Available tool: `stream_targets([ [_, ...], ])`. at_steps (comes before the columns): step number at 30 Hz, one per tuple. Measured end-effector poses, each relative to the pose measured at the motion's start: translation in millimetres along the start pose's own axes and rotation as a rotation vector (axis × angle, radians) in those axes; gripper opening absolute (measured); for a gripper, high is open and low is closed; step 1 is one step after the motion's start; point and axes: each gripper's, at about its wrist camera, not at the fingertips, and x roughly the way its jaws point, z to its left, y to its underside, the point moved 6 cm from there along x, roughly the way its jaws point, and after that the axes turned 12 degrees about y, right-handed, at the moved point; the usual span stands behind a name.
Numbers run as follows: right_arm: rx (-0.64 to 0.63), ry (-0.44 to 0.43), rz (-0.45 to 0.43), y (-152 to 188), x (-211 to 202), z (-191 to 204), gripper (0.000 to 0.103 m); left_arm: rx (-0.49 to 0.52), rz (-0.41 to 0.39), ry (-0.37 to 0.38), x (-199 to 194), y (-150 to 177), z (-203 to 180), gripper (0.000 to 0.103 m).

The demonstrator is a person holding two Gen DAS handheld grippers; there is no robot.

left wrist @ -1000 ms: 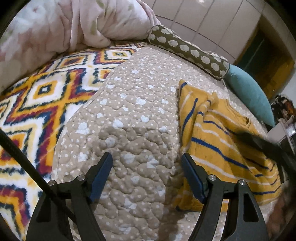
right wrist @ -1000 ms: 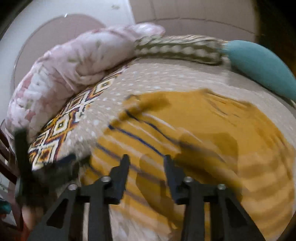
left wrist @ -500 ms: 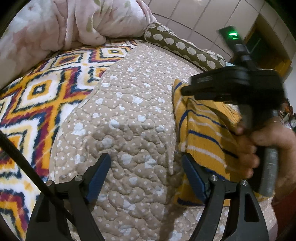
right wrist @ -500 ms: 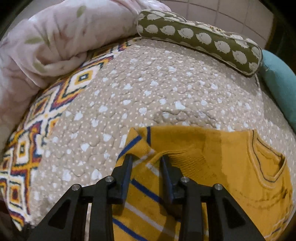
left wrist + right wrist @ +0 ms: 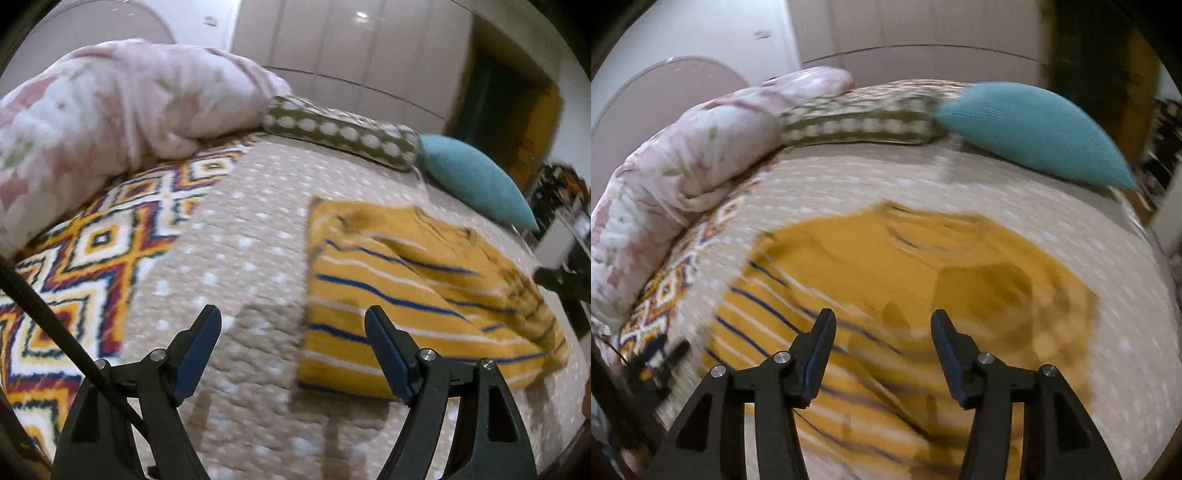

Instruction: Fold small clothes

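A small yellow sweater point(image 5: 413, 295) with blue and white stripes lies on the beige dotted quilt point(image 5: 240, 258), partly folded with one side turned over. It also shows in the right wrist view point(image 5: 905, 295), blurred by motion. My left gripper point(image 5: 293, 325) is open and empty, held above the quilt just left of the sweater's edge. My right gripper point(image 5: 882, 328) is open and empty, held above the sweater's striped lower part.
A pink floral duvet point(image 5: 92, 122) is bunched at the far left. A green patterned bolster point(image 5: 340, 133) and a teal pillow point(image 5: 476, 181) lie at the back. A diamond-patterned blanket point(image 5: 74, 266) covers the left of the bed. Furniture stands past the right edge.
My right gripper has let go of the sweater's sleeve, opened and pulled back toward the near side. My left gripper has lifted and tilted up. The sweater's left side now lies folded over.
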Motion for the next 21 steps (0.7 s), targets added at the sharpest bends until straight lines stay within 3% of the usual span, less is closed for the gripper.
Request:
stream_targets([
  [4, 0.09, 0.042, 0.032, 41, -4, -65, 0.058, 0.059, 0.081, 0.032, 22, 12, -26, 0.079],
  [8, 0.151, 0.067, 0.067, 69, 10, -105, 0.058, 0.092, 0.135, 0.005, 40, 24, -32, 0.079],
  [12, 0.214, 0.056, 0.074, 86, 30, -119, 0.06, 0.061, 0.184, 0.005, 53, 32, -25, 0.08],
  [21, 0.294, 0.059, 0.039, 96, 39, -125, 0.073, 0.041, 0.187, 0.019, 54, 33, -22, 0.082],
])
